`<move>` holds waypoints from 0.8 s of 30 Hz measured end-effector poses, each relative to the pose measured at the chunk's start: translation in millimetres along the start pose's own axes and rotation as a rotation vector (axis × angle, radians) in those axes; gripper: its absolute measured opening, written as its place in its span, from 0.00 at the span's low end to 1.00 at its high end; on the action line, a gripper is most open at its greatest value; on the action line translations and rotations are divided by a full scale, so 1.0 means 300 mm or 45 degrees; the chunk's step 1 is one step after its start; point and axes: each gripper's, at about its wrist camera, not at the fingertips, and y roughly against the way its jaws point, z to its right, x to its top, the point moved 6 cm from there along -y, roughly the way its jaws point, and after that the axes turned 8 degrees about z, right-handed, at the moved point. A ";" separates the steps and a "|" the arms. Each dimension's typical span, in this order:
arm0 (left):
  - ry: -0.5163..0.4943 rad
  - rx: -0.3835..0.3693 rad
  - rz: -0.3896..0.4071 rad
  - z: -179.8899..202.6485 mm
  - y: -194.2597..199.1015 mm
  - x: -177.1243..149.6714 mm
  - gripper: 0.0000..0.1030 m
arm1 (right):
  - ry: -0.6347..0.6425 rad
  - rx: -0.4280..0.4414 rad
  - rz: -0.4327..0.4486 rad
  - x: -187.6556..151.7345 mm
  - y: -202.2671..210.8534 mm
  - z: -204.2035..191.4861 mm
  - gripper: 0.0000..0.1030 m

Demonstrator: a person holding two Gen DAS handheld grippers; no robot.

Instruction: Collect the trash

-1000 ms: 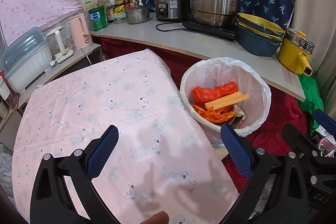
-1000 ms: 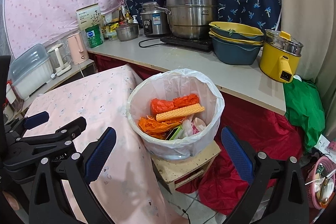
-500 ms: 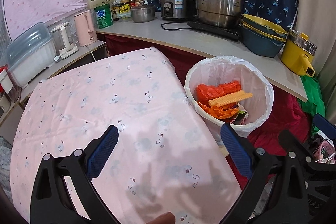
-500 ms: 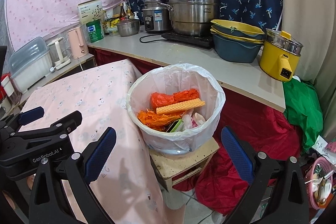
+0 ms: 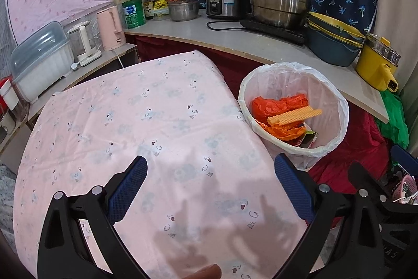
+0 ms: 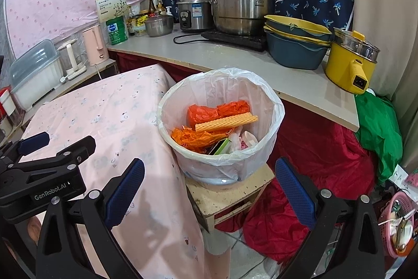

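Observation:
A white bin (image 6: 263, 148) lined with a clear bag stands on a small wooden stool (image 6: 230, 195) beside the table. It holds orange plastic bags (image 6: 206, 114), a yellow wafer (image 6: 226, 123) and other wrappers. The bin also shows in the left wrist view (image 5: 337, 132). My left gripper (image 5: 210, 187) is open and empty above the pink tablecloth (image 5: 130, 122). My right gripper (image 6: 209, 190) is open and empty, in front of the bin. The left gripper's body (image 6: 44, 174) shows at the left of the right wrist view.
A grey counter (image 6: 235, 62) runs behind, with steel pots (image 6: 243, 9), a rice cooker (image 6: 193, 12), stacked bowls (image 6: 295, 43), a yellow pot (image 6: 352, 62) and kettles (image 6: 95, 46). Red cloth (image 6: 313, 161) and a green bag (image 6: 378, 127) lie on the right. A pink basket (image 6: 399, 224) is at the floor.
Both grippers have drawn back a little from the bin and risen. Both stay open and empty. The trash in the bin has not moved.

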 end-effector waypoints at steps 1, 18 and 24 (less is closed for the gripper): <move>-0.002 0.000 0.000 0.000 0.000 0.000 0.91 | -0.001 0.001 0.000 -0.002 0.001 -0.001 0.94; -0.013 0.016 -0.001 0.020 0.003 -0.010 0.91 | -0.042 0.002 0.010 -0.012 0.010 0.032 0.94; -0.006 0.021 -0.017 0.020 0.003 -0.021 0.91 | -0.042 0.004 0.010 -0.014 0.012 0.034 0.94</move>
